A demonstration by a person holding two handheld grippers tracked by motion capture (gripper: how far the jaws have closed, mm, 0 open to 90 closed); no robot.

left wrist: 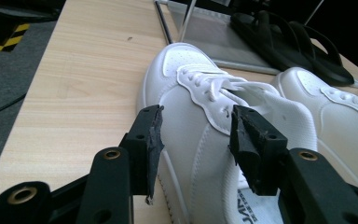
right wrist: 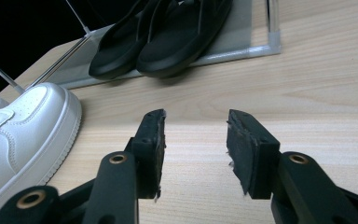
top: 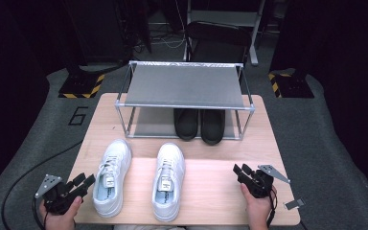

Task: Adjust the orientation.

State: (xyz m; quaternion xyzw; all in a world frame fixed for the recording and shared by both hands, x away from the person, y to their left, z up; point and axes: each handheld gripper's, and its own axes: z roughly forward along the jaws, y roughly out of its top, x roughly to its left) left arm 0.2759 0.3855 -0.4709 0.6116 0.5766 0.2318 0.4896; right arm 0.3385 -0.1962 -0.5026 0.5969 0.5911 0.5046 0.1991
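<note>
My left gripper [left wrist: 196,140] has its jaws spread apart with nothing between the pads; past them, close ahead, lies the left white sneaker [left wrist: 200,121], laces up, its heel end toward me. My right gripper [right wrist: 196,144] is spread just as wide over bare wood, holding nothing.

From above, my left gripper [top: 79,184] sits at the near left edge of the wooden table [top: 206,191], just beside the left white sneaker [top: 111,176]. The right white sneaker [top: 168,179] lies parallel to it, toes pointing away from me. My right gripper [top: 244,173] rests near the right edge, well apart from that shoe.

Farther back stands a metal shoe rack [top: 184,86], and a pair of black sandals [top: 199,125] sits on its lower shelf, toes toward me.
</note>
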